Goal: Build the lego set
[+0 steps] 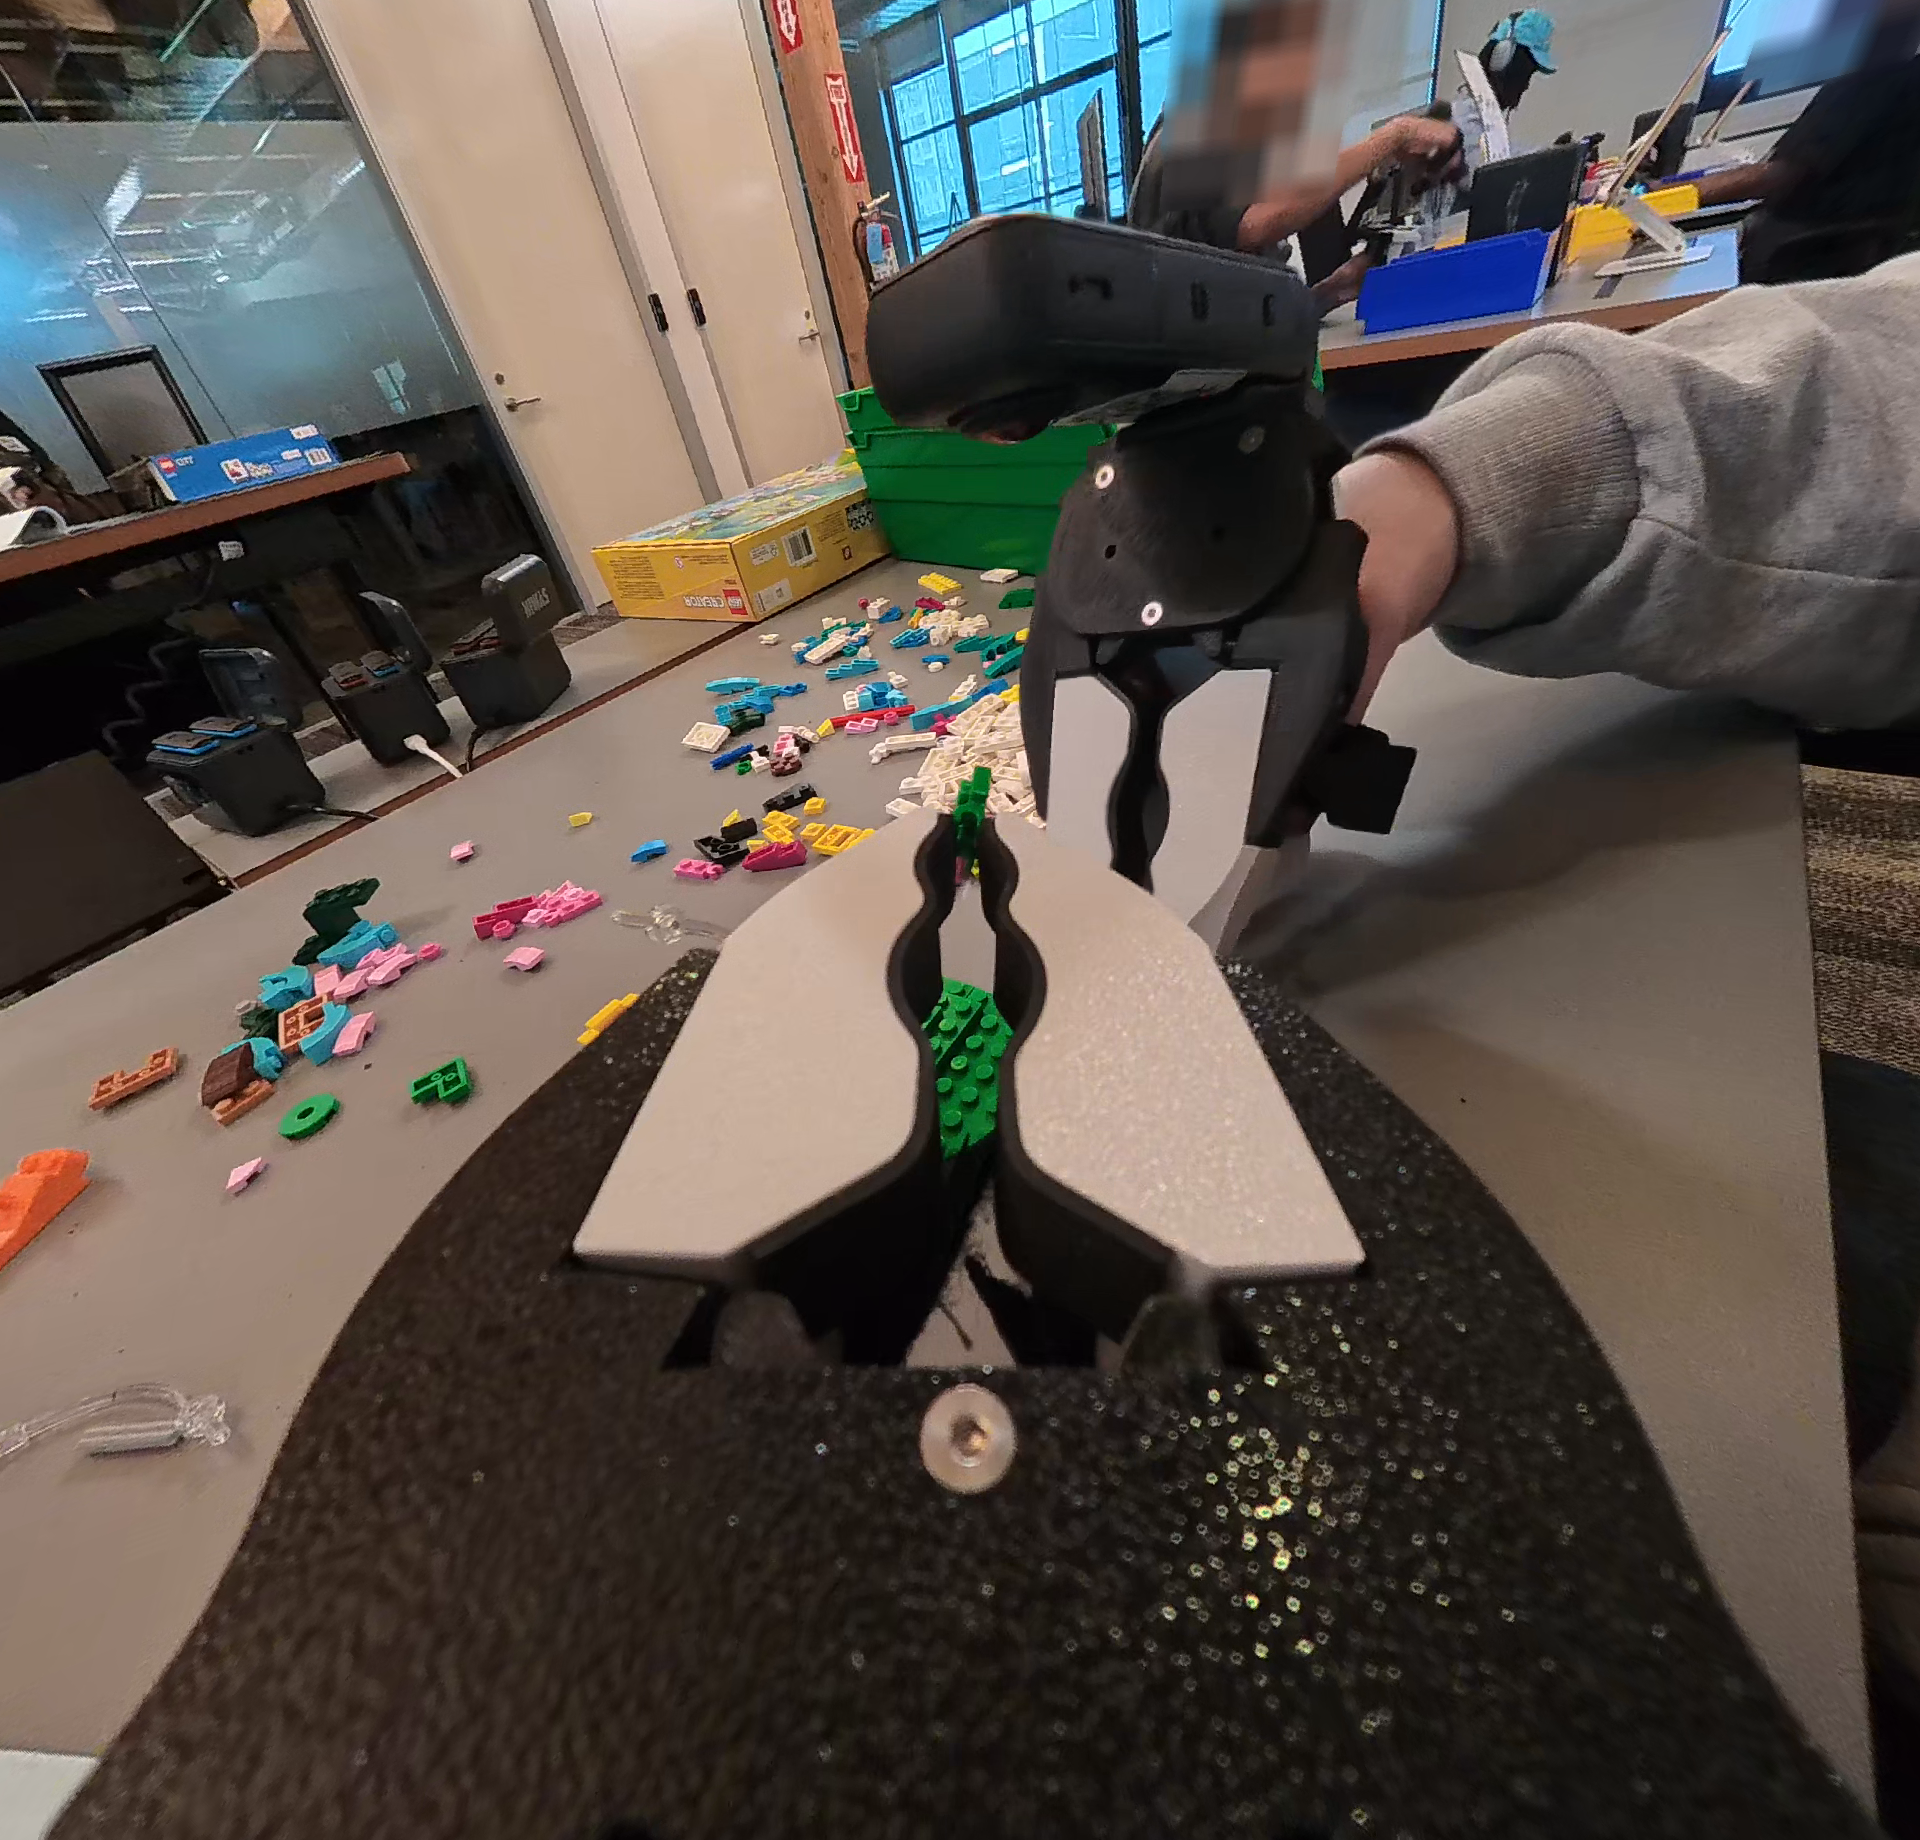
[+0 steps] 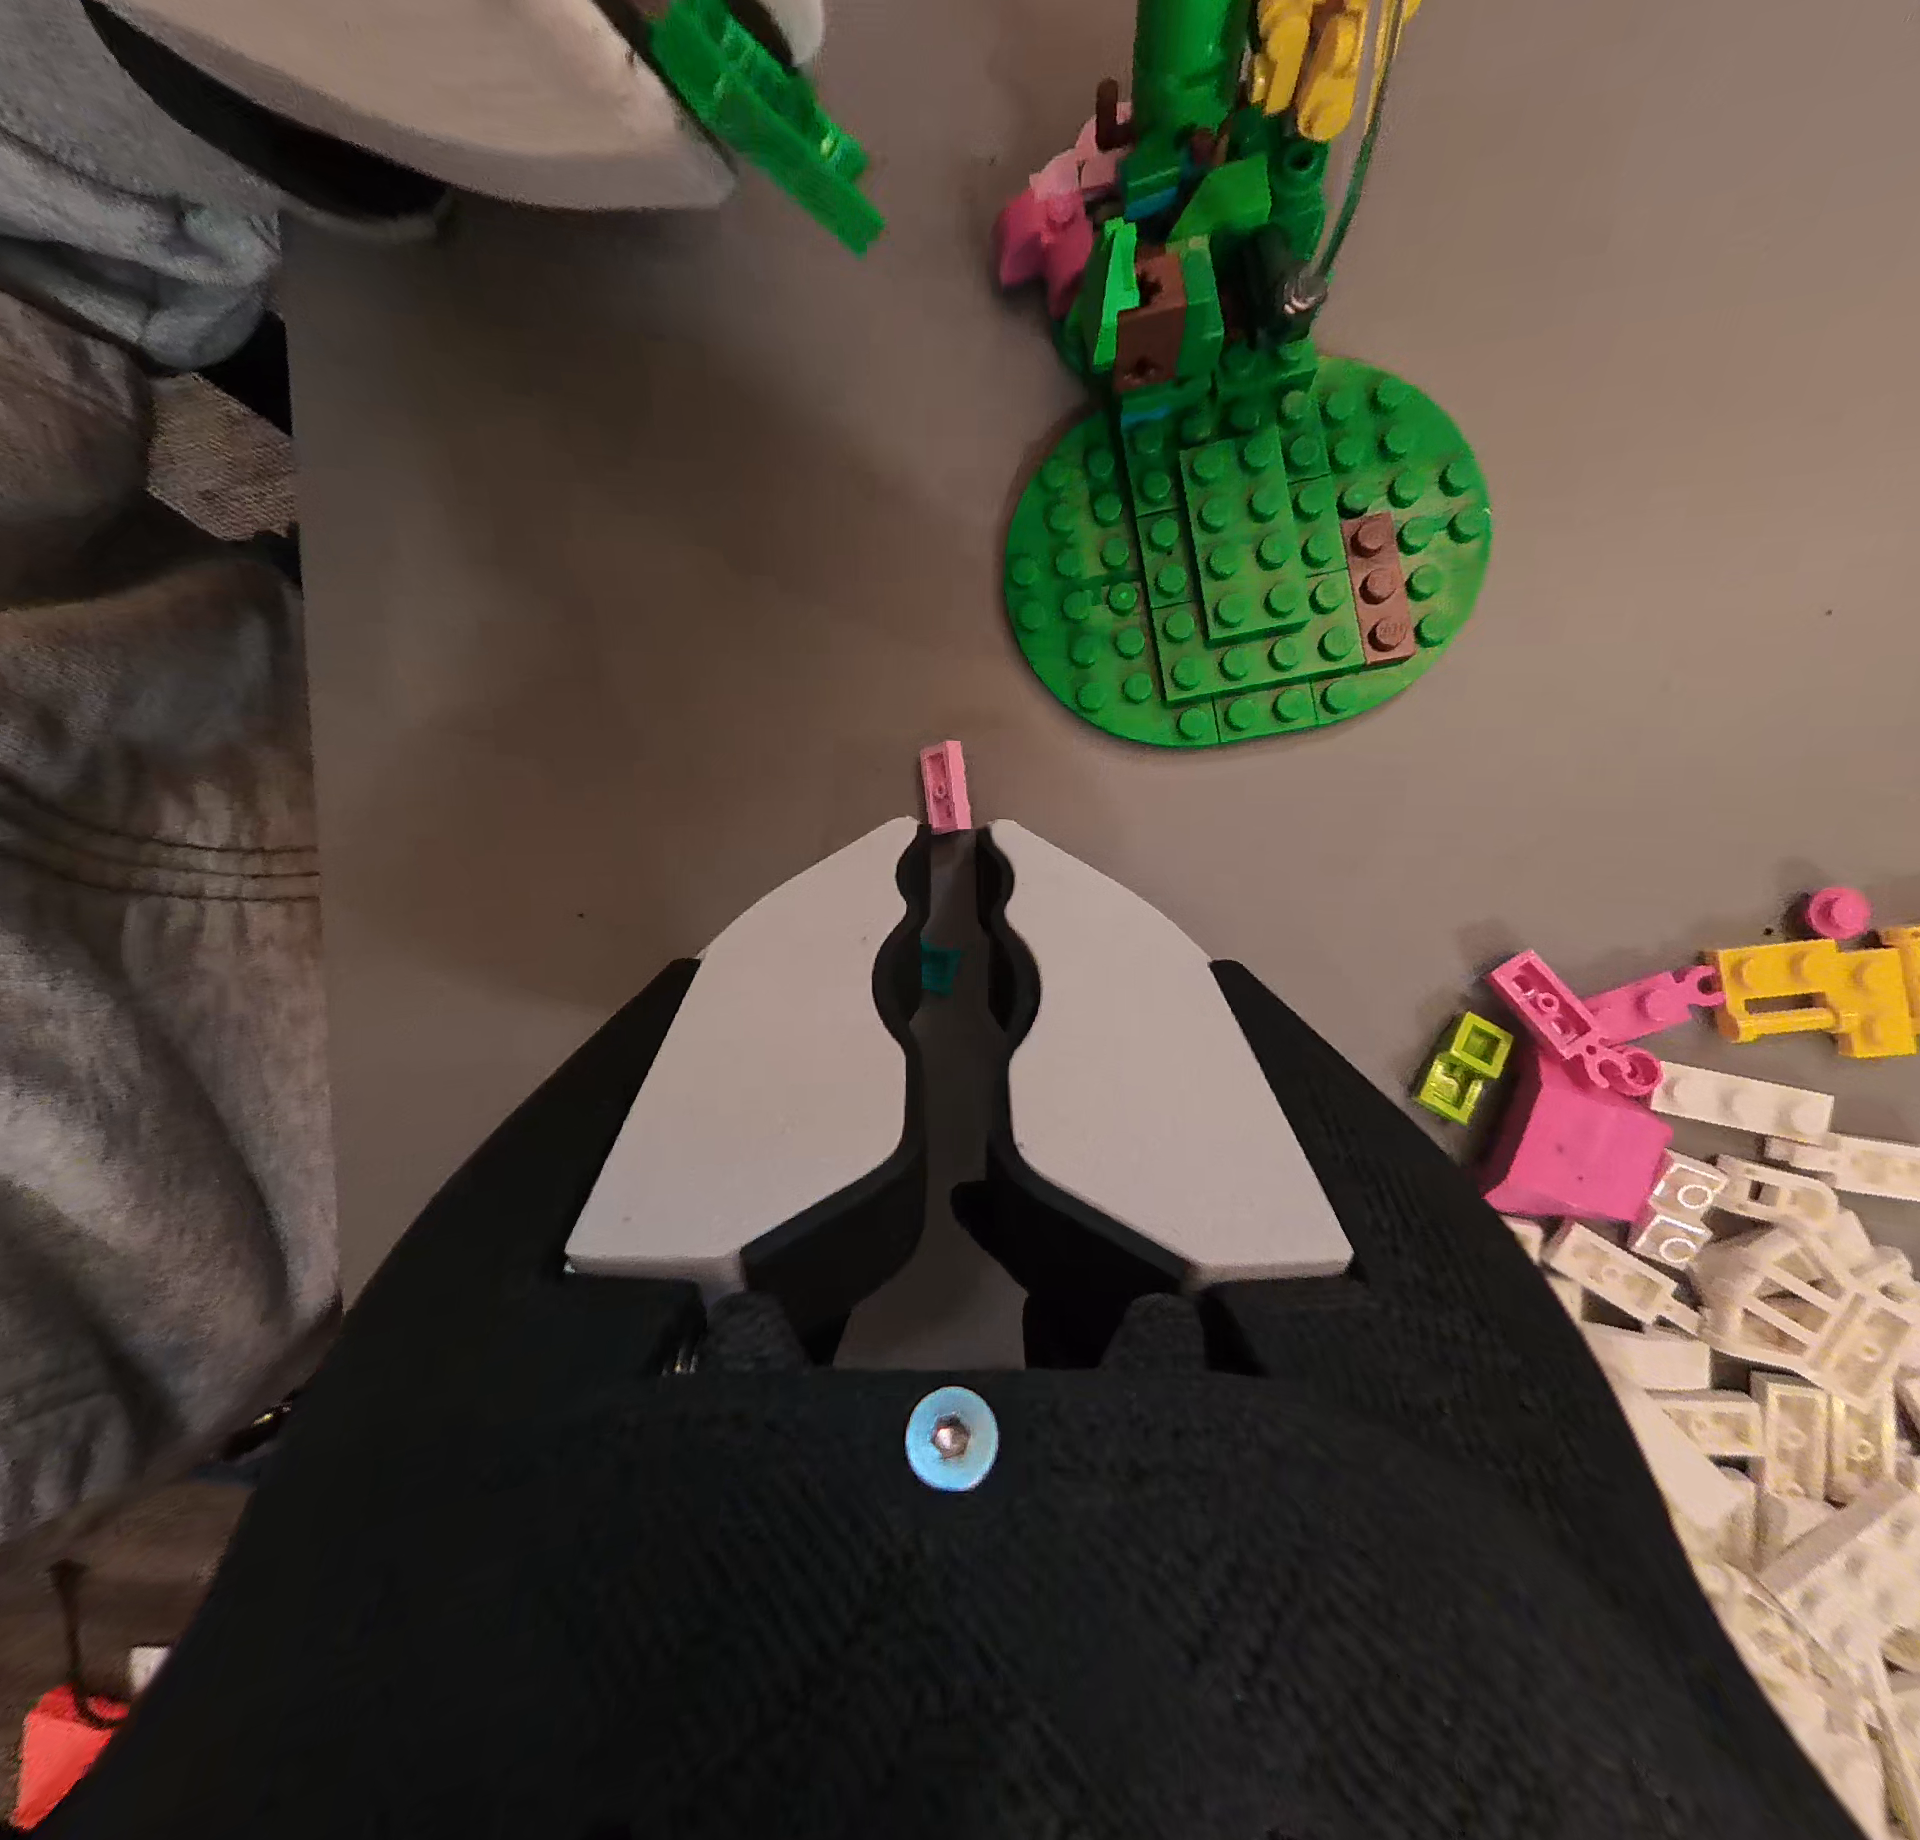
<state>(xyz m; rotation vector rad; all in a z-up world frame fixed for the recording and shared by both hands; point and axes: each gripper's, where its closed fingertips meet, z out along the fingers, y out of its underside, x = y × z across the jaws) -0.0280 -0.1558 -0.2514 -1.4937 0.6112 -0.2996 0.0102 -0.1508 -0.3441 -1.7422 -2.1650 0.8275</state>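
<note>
Your left gripper (image 1: 968,834) has its jaws narrowed on a green brick piece (image 2: 769,138), long axis in line with the fingers, its free end jutting past the tips toward the green round plate (image 2: 1081,585). Bare grey surface (image 2: 623,543) lies open between that piece and the plate. Your right gripper (image 2: 951,829) pinches a small pink plate (image 2: 945,788) upright at the tips, its long axis pointing forward, just short of the round plate's near edge. Right of the round plate, white bricks (image 2: 1766,1323) crowd the surface.
</note>
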